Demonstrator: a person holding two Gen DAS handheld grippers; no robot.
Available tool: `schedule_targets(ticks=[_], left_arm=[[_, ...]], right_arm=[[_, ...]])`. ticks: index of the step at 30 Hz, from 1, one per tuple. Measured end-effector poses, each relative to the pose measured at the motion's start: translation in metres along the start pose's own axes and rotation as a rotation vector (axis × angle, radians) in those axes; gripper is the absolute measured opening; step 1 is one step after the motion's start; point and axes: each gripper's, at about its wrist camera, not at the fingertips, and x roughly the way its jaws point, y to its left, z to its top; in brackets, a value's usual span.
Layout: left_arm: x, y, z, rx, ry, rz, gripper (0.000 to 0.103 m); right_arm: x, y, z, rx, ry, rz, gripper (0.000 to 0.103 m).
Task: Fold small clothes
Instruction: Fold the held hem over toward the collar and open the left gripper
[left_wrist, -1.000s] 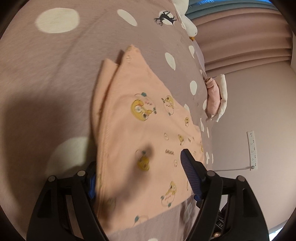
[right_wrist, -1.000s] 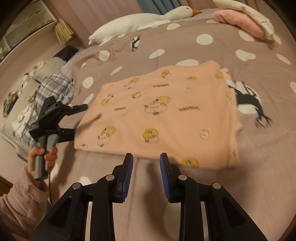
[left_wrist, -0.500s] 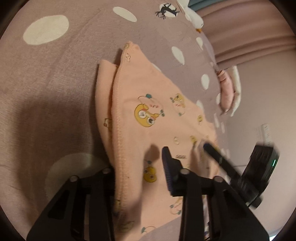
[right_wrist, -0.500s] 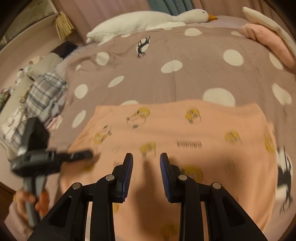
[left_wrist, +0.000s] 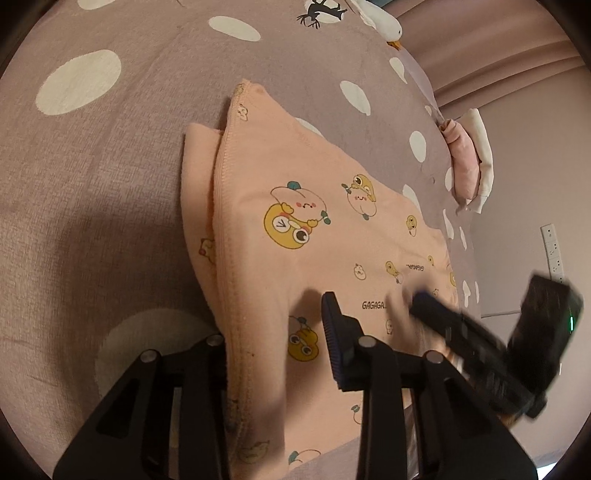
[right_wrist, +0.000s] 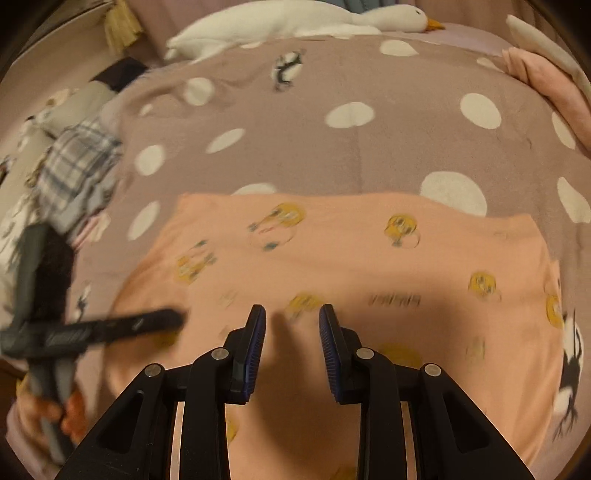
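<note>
A peach garment (left_wrist: 325, 229) printed with yellow cartoon figures lies folded flat on the mauve polka-dot bedspread (left_wrist: 110, 192). My left gripper (left_wrist: 280, 343) is shut on its near hem. The blue-padded right finger (left_wrist: 334, 332) rests on top and the other finger is hidden under the cloth. In the right wrist view the same garment (right_wrist: 351, 266) spreads across the middle, with my left gripper (right_wrist: 173, 319) pinching its left edge. My right gripper (right_wrist: 291, 314) hovers over the garment's near part, open with nothing between its pads. It is blurred in the left wrist view (left_wrist: 424, 301).
A white goose plush (right_wrist: 295, 22) lies along the bed's far side. Folded pink and cream cloths (right_wrist: 546, 85) sit at the back right. Plaid clothes (right_wrist: 77, 166) are heaped beyond the bed's left edge. A person's hand (right_wrist: 48, 413) grips the left handle. A wall socket (left_wrist: 552, 251) is on the right.
The left jaws have closed from wide open onto the garment's hem. The right gripper has moved from in front of the garment to over it, entering the left wrist view.
</note>
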Motion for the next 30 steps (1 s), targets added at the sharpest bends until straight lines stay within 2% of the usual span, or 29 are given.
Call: schedule_targets(ticks=[4, 6, 8, 10, 12, 19, 22, 24, 26, 30], left_arm=[[-0.001, -0.005, 0.0, 0.004, 0.003, 0.024, 0.031], [-0.002, -0.01, 0.0, 0.003, 0.005, 0.029, 0.03], [-0.006, -0.018, 0.001, 0.016, 0.0, 0.038, 0.03], [-0.01, -0.03, 0.001, 0.037, -0.011, 0.04, 0.026], [-0.017, -0.046, 0.001, 0.068, -0.024, 0.032, 0.026], [-0.011, -0.11, -0.003, 0.199, -0.007, -0.013, 0.026], [0.007, -0.143, -0.009, 0.268, 0.019, -0.015, 0.026], [0.02, -0.159, -0.012, 0.313, 0.038, -0.002, 0.027], [0.035, -0.173, -0.018, 0.351, 0.074, -0.002, 0.03], [0.059, -0.188, -0.027, 0.364, 0.141, -0.061, 0.035]], right_arm=[[-0.004, 0.013, -0.03, -0.058, 0.031, 0.02, 0.029], [0.005, 0.016, -0.045, -0.111, 0.065, -0.006, 0.029], [0.004, 0.018, -0.054, -0.166, 0.025, -0.023, 0.029], [0.002, 0.016, -0.052, -0.144, 0.035, -0.003, 0.029], [-0.004, 0.007, -0.048, -0.091, 0.039, 0.043, 0.029], [-0.028, -0.053, -0.047, 0.175, -0.06, 0.162, 0.029], [-0.035, -0.089, -0.05, 0.342, -0.107, 0.223, 0.03], [-0.038, -0.113, -0.054, 0.453, -0.135, 0.266, 0.034], [-0.043, -0.133, -0.062, 0.552, -0.166, 0.291, 0.036], [-0.05, -0.159, -0.073, 0.661, -0.221, 0.354, 0.036]])
